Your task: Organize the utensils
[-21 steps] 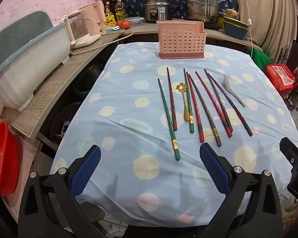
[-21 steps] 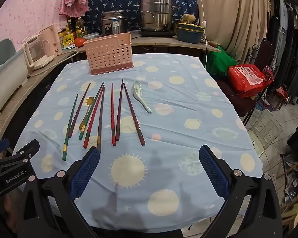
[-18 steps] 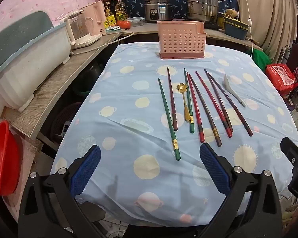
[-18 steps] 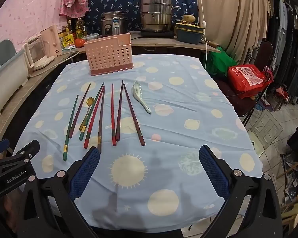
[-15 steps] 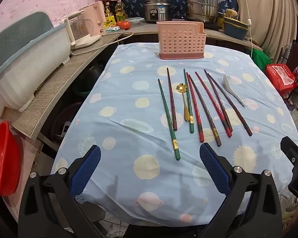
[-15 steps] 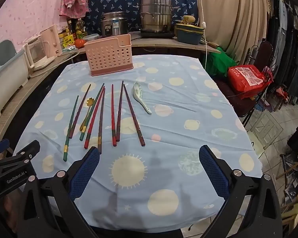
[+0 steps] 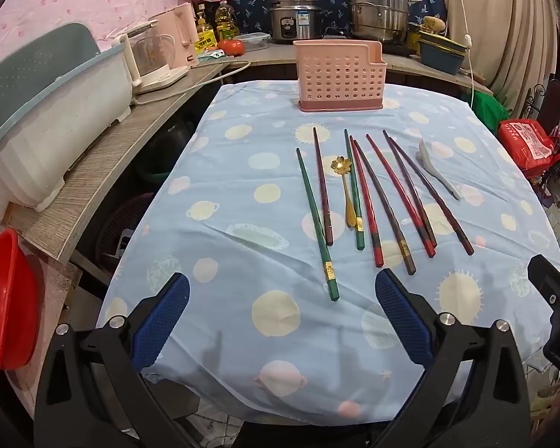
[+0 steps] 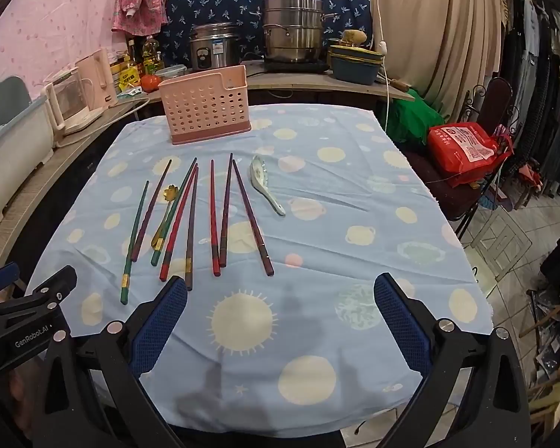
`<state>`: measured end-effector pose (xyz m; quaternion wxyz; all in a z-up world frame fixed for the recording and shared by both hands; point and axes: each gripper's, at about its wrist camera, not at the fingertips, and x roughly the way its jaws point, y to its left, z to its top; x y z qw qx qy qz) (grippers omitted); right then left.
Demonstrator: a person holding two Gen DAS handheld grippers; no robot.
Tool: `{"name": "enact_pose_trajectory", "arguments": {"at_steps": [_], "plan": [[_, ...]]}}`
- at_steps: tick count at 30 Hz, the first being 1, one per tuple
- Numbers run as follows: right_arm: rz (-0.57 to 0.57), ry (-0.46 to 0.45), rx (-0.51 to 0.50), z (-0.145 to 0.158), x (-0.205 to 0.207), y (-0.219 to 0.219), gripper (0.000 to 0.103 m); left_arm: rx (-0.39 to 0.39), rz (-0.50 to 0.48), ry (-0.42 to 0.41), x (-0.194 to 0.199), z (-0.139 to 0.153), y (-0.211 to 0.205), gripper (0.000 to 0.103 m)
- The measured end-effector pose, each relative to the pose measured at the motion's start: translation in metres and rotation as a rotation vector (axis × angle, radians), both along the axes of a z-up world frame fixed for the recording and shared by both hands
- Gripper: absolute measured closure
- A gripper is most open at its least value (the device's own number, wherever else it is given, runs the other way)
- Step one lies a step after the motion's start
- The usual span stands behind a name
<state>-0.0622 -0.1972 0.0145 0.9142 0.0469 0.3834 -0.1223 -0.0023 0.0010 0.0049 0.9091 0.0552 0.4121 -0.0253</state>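
Note:
Several chopsticks, green (image 7: 316,223), red (image 7: 400,195) and dark brown (image 7: 383,202), lie side by side on the blue tablecloth (image 7: 242,171). A gold flower spoon (image 7: 345,186) lies among them and a white ceramic spoon (image 7: 437,173) lies to their right. A pink perforated utensil holder (image 7: 339,74) stands at the table's far edge. My left gripper (image 7: 282,317) is open and empty above the near edge. My right gripper (image 8: 280,321) is open and empty, near the chopsticks' (image 8: 214,216) handle ends. The holder (image 8: 207,110) and ceramic spoon (image 8: 267,184) also show there.
A counter (image 7: 104,156) on the left carries a white tub (image 7: 44,112) and a kettle (image 7: 156,56). A red basin (image 7: 3,298) sits low left. Pots (image 8: 293,30) stand behind the table. A red bag (image 8: 463,147) lies on a chair at right.

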Motion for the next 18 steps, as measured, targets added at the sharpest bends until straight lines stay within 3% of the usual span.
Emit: {"name": "enact_pose_trajectory", "arguments": {"at_steps": [18], "plan": [[0.001,-0.001,-0.002,0.0040,0.0013,0.0057,0.007,-0.001,0.002,0.001,-0.0001,-0.0009,0.0045,0.008]]}}
